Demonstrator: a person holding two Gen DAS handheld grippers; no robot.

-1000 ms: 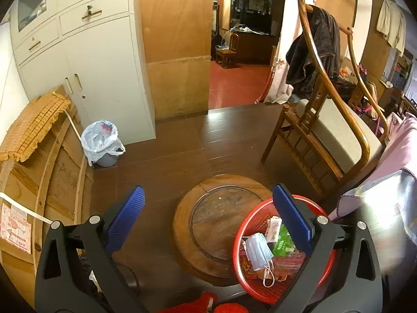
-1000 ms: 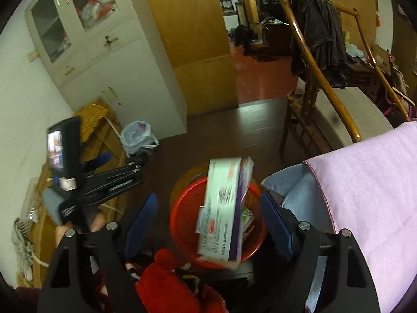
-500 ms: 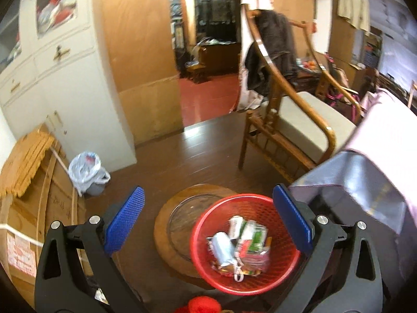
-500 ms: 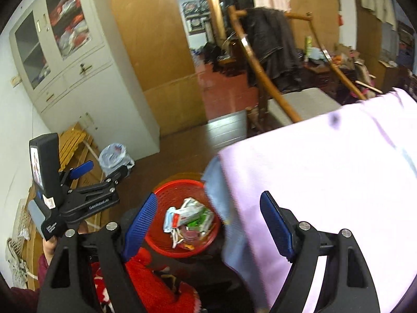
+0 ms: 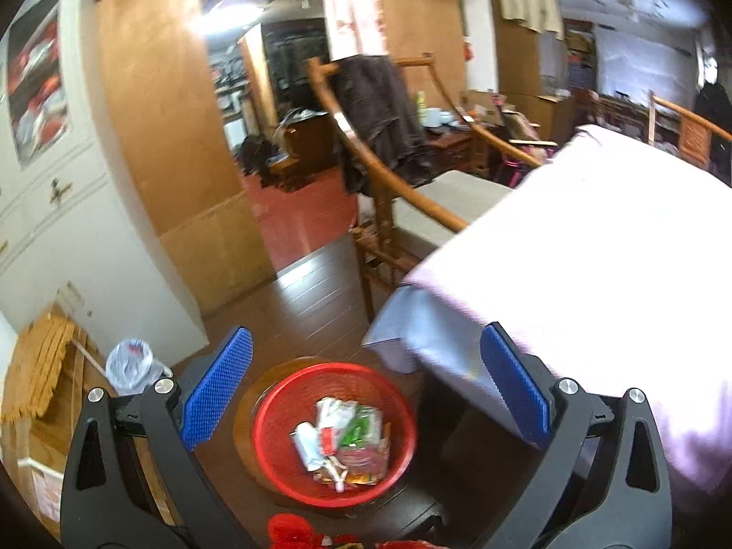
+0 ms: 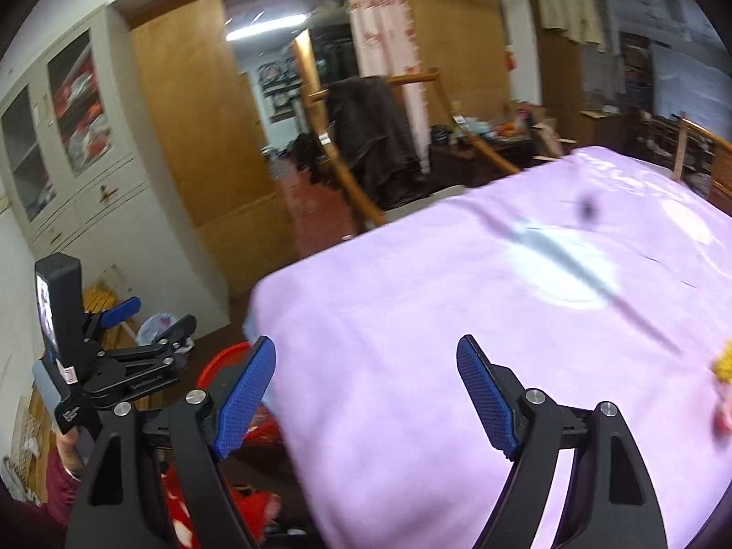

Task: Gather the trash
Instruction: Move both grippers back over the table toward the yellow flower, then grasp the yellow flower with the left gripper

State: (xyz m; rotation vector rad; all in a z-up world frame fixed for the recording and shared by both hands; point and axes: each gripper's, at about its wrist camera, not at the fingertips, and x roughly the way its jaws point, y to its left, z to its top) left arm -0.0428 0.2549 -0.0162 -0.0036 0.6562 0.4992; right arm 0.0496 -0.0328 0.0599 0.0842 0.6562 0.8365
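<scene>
Lilac cloth-covered tabletop point(image 6: 480, 320) is lying beneath the spread, empty right tool point(image 6: 366, 393), while the spread left tool point(image 5: 366, 393) is risking knocking the round red plastic basket point(image 5: 274, 411).

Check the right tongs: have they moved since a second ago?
Yes. The right tongs, open and empty, have swung off the red basket, now at their left edge, and over the purple-covered table.
</scene>
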